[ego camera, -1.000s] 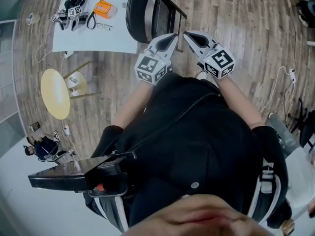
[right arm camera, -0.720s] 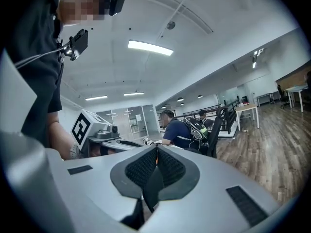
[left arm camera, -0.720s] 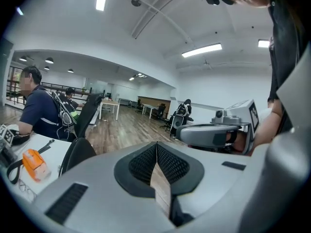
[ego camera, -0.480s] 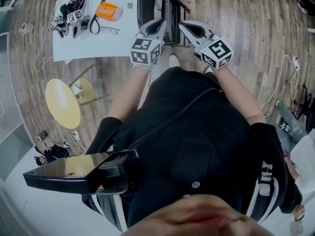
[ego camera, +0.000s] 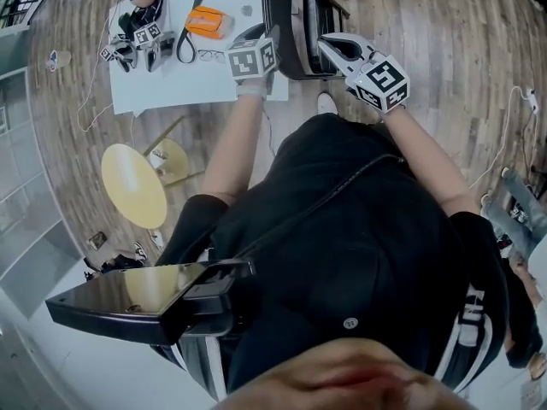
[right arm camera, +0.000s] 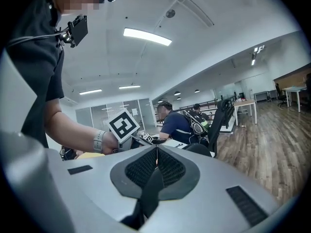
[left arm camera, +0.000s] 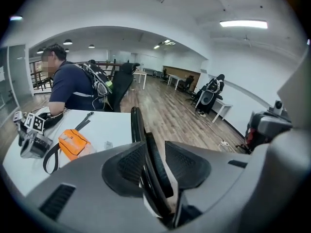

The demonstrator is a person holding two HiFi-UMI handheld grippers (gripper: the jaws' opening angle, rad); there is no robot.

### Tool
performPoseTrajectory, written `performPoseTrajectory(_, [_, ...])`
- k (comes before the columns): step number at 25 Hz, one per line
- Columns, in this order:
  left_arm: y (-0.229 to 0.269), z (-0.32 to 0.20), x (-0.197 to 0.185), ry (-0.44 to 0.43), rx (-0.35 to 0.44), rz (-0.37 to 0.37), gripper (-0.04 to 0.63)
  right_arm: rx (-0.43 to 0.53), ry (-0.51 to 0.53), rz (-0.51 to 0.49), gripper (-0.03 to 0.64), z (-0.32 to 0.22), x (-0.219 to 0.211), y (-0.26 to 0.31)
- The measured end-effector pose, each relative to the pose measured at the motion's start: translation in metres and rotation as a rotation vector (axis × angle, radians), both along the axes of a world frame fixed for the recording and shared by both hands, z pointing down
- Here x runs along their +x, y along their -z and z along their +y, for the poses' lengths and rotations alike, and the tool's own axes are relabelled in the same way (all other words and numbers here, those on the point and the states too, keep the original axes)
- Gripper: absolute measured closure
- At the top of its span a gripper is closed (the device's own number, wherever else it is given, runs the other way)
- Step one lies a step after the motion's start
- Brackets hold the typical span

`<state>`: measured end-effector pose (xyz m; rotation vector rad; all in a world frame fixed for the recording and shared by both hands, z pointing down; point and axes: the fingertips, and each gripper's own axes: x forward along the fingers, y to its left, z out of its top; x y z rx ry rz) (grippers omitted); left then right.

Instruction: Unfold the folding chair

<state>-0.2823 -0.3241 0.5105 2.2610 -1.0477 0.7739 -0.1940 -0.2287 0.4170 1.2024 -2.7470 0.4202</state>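
Folding chair (ego camera: 289,20), still folded, long axis upright beside the bench (ego camera: 171,92); my left fingers (left arm camera: 127,166), nearer, just opening, straddle its top rim unclenched; my right fingers (right arm camera: 141,170) clenched, empty, alongside.

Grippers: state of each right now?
Left gripper: open, jaws just been opening, folding chair edge between them.
Right gripper: closed, empty.

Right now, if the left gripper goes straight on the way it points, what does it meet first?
The chair. The left gripper has just been opening its jaws, and the chair's folded edge already stands between them; whether a pad touches it is unclear.
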Motion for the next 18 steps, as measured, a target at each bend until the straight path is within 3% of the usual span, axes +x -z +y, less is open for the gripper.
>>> performPoseTrajectory(5, [-0.031,-0.011,-0.010,0.006,-0.083,-0.061,0.373,-0.017,-0.021,0.004,0.607,0.003,0.000,-0.004])
performPoseTrajectory(12, [-0.075,-0.023,-0.008,0.005,-0.181,-0.081,0.360,-0.037,-0.057,0.023,0.607,0.011,0.013,-0.008])
performPoseTrajectory(18, [-0.088,-0.034,-0.002,0.020,-0.202,-0.072,0.360,-0.059,-0.113,0.025,0.607,0.017,0.032,-0.013])
